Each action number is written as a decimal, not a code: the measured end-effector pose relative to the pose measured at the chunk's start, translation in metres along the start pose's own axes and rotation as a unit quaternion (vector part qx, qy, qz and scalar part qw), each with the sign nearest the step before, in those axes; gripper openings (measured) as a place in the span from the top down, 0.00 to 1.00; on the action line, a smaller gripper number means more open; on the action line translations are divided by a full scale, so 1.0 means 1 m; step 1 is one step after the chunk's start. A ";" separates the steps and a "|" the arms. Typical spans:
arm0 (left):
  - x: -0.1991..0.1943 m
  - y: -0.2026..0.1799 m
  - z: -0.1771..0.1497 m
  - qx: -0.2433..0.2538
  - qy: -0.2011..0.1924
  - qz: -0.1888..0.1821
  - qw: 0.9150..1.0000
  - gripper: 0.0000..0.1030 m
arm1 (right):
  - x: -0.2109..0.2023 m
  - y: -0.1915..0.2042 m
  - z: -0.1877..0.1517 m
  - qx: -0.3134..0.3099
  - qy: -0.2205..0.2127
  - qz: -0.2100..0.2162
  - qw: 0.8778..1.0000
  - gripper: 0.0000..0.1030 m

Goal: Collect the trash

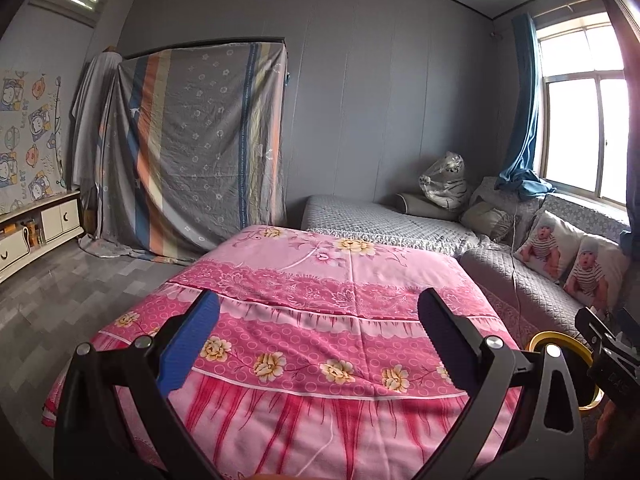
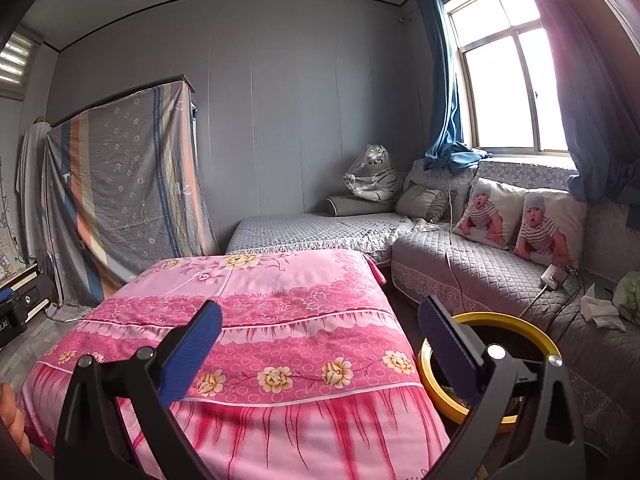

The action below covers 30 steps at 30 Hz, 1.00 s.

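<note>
Across the middle of the room stood a low surface (image 2: 240, 320) draped in a pink flowered cloth, with a grey quilted sofa (image 2: 480, 264) bent around its far and right sides. Between the two, on the floor, sat a yellow-rimmed bin (image 2: 516, 322), its inside too dark to tell what it held. On the sofa seat at the right edge lay crumpled white tissue (image 2: 602, 310) and something pale green (image 2: 630, 292) beside it, well apart from the bin. That looked like trash left to gather. Whether other pieces had gone into the bin could not be judged, and the pink cloth showed no litter.

Both claws were spread wide and held nothing: the left claw (image 1: 320, 340) hung over the near end of the pink cloth, the right claw (image 2: 320, 344) over its right corner, one finger in front of the bin.

Only the right view showed the tissue, the green thing and a white charger (image 2: 554, 276) on the sofa. Only the left view showed the cupboard (image 1: 44, 228) by the left wall.
</note>
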<state>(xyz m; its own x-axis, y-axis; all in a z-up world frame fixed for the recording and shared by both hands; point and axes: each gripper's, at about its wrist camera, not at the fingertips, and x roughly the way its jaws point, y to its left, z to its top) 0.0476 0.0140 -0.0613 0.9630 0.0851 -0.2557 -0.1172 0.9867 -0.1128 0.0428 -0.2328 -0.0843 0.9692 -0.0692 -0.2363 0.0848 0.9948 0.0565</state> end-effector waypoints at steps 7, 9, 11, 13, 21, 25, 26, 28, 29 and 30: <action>0.000 -0.006 -0.001 0.007 0.002 -0.007 1.000 0.08 | 0.003 -0.002 -0.002 0.006 0.006 0.000 1.000 0.08; 0.000 -0.007 -0.002 0.008 0.002 -0.008 1.000 0.08 | 0.004 -0.002 -0.002 0.008 0.008 0.000 1.000 0.08; 0.000 -0.009 -0.002 0.007 0.004 -0.010 1.000 0.08 | 0.005 -0.003 -0.003 0.009 0.010 -0.001 1.000 0.08; -0.001 -0.009 -0.003 0.006 0.005 -0.013 1.000 0.08 | 0.005 -0.004 -0.004 0.011 0.012 0.000 1.000 0.08; -0.001 -0.011 -0.003 0.008 0.007 -0.018 1.000 0.08 | 0.008 -0.004 -0.006 0.012 0.016 0.002 1.000 0.08; 0.000 -0.012 -0.004 0.008 0.011 -0.020 1.000 0.08 | 0.010 -0.003 -0.008 0.013 0.020 0.003 1.000 0.08; 0.001 -0.013 -0.004 0.008 0.012 -0.021 1.000 0.08 | 0.011 -0.003 -0.009 0.014 0.021 0.004 1.000 0.08; 0.002 -0.013 -0.004 0.008 0.014 -0.022 1.000 0.08 | 0.011 -0.003 -0.009 0.013 0.022 0.004 1.000 0.08; 0.003 -0.013 -0.004 0.008 0.014 -0.023 1.000 0.08 | 0.011 -0.003 -0.010 0.013 0.022 0.005 1.000 0.08; 0.002 -0.014 -0.005 0.008 0.015 -0.023 1.000 0.08 | 0.012 -0.003 -0.009 0.014 0.023 0.005 1.000 0.08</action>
<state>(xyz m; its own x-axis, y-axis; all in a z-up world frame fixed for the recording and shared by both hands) 0.0500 0.0000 -0.0651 0.9597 0.0364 -0.2787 -0.0692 0.9916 -0.1090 0.0521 -0.2362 -0.0961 0.9586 -0.0558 -0.2793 0.0827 0.9929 0.0857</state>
